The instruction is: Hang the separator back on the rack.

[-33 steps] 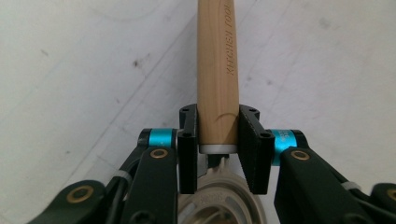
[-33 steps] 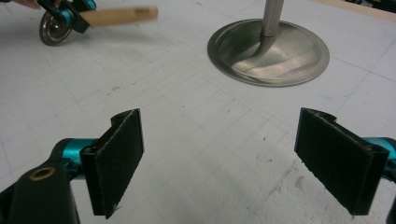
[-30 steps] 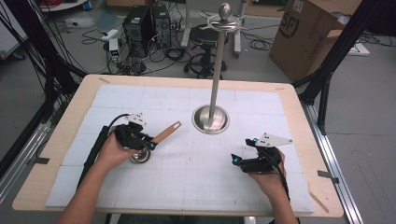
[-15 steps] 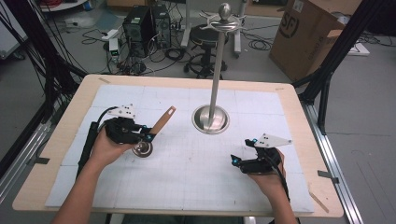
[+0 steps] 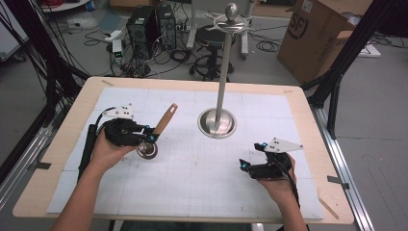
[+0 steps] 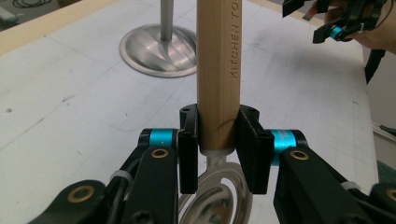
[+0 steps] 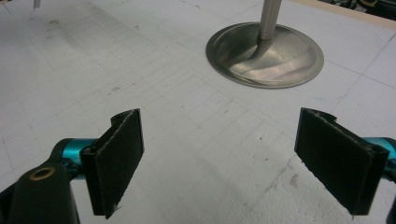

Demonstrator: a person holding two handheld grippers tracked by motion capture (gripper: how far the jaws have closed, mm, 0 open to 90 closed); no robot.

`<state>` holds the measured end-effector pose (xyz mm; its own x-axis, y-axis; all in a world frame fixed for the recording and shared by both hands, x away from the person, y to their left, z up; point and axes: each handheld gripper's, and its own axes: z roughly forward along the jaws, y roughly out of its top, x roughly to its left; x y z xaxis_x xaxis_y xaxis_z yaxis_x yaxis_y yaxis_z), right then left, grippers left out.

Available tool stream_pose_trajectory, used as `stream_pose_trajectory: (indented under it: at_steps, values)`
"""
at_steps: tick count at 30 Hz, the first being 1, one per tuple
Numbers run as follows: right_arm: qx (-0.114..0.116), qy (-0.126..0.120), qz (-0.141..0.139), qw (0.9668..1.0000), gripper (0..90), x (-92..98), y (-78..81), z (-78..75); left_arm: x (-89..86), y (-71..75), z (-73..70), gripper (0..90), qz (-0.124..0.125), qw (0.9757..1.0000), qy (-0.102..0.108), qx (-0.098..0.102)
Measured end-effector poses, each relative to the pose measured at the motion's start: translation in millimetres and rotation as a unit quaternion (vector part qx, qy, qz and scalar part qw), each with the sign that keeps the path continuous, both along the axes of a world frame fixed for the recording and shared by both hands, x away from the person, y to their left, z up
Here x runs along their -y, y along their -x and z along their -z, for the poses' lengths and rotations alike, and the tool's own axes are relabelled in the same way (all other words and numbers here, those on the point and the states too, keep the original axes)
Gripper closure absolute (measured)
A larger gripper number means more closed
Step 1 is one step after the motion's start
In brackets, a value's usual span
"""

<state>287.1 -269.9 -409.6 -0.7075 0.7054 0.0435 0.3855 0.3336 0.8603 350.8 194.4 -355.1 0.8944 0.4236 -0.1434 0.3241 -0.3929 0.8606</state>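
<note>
**Utensil gripped low on its handle, hanging rack close ahead**

Lab room: cables, computer towers (image 5: 150,24) and a stool (image 5: 211,36) on the floor behind, cardboard box (image 5: 315,36) at the back right. Worktop (image 5: 298,103) with a wooden rim, covered by a white gridded mat (image 5: 192,178).

Left tool (image 5: 144,137) is clamped on the wooden handle of a kitchen utensil (image 5: 161,126). In the left gripper view the pads (image 6: 252,140) press the handle (image 6: 218,70) just above where the metal begins. The handle tilts up and away toward the rack; the round metal head (image 5: 146,150) hangs below the jaws, close over the mat. Whether it touches the mat, cannot tell.

Right tool (image 5: 251,166) rests low near the front right, jaws spread wide, nothing between them (image 7: 219,154).

Risks, as judged:
- The grip sits at the very bottom of a smooth, round handle; the utensil could swivel or slide between the pads if swung fast.
- The heavy head below could drag or catch on the mat.

Around and in the way: a steel rack stands mid-worktop, with a round base (image 5: 217,122), a tall pole (image 5: 223,77) and hook arms (image 5: 231,21) at the top. The base and pole lie between the two tools; the upturned handle could knock the pole. The rest of the mat is bare.
</note>
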Motion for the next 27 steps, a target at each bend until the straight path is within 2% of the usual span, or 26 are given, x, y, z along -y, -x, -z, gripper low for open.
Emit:
stream_pose_trajectory:
  at_steps: [5, 12, 19, 27]
  values:
    - [-0.004, -0.001, 0.002, 1.0, 14.4, 0.0, 0.5, 0.9, 5.6, 1.7, -10.0, 71.5, 0.01, 0.9999, 0.002, 0.007]
    - [0.0, -0.001, 0.002, 1.0, 14.4, 0.2, 1.0, -0.2, 14.3, -6.5, -28.9, 71.4, 0.017, 0.9994, 0.026, 0.016]
    - [-0.002, -0.001, 0.0, 1.0, 14.4, -0.6, 1.0, -0.2, 23.6, -14.7, -47.5, 71.5, 0.031, 0.9976, 0.056, 0.026]
    - [0.001, -0.003, -0.001, 1.0, 14.4, -1.1, 0.1, -0.4, 38.9, -21.9, -73.1, 71.4, 0.041, 0.9956, 0.069, 0.048]
